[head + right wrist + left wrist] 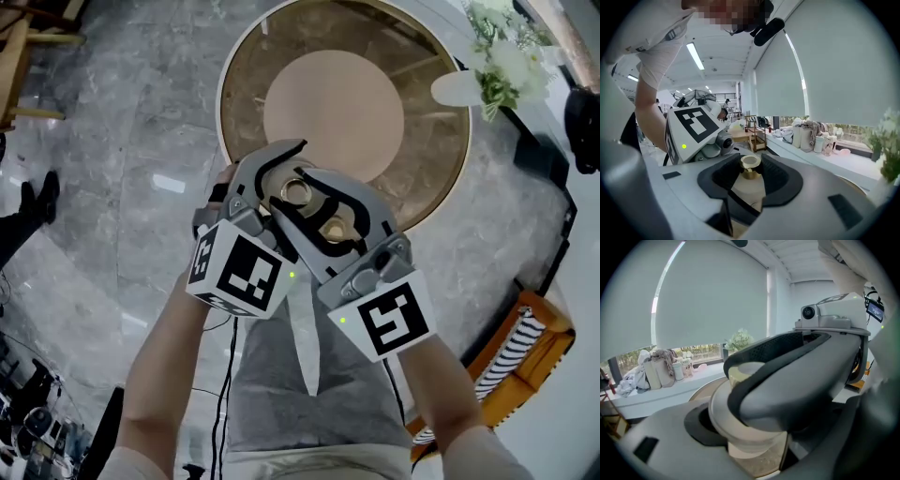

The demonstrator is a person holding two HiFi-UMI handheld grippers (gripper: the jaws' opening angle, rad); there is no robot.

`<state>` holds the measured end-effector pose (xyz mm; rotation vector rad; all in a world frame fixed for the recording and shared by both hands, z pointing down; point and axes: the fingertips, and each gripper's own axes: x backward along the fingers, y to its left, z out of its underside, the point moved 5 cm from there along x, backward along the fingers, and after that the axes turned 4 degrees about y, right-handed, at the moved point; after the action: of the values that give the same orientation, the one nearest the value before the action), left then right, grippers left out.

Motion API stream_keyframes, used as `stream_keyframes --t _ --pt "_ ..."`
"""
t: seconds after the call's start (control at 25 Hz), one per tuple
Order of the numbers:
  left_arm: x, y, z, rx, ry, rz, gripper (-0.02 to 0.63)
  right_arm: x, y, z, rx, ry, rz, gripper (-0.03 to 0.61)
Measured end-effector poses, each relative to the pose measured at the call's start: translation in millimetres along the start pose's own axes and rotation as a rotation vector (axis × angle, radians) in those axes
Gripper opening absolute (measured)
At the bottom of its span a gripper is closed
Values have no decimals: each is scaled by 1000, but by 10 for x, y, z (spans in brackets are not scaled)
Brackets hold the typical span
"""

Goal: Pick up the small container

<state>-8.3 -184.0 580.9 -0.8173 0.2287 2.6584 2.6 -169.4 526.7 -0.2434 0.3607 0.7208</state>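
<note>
print that i could make out was one black and white square marker on each cube: the left cube (234, 272) and the right cube (394, 319), each with a small green light beside the marker. on the bottles and jars (811, 138) along the window ledge the labels were too small for me to read.

both grippers were held up over the near edge of the round table (441, 178), and their jaws crossed each other. the small container (745, 427), cream in colour with a wide lid, sat between the jaws of the left gripper (281, 187), in the air above the table. the left jaws were closed on its body, with the black pad (701, 425) against the lid's rim.

the right gripper (323, 225) came across over the container. in the right gripper view its two black pads stood on both sides of the gold knob (750, 166) on the lid and touched it, so this claw gripped the knob.

white flowers (502, 56) stood at the far right side of the table.
</note>
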Motion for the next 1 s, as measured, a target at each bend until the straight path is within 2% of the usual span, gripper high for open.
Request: stream_keyframes --t 0.16,0.48,1.0 --pt "260 6 -466 -1 -7 -8 339 213 -2 -480 18 15 -7 140" --pt "895 -107 -1350 -36 -7 -1 339 687 146 -1500 16 -35 22 140" --pt "1888 -378 -2490 -69 -4 -40 339 1403 531 -2831 81 -95 0 140"
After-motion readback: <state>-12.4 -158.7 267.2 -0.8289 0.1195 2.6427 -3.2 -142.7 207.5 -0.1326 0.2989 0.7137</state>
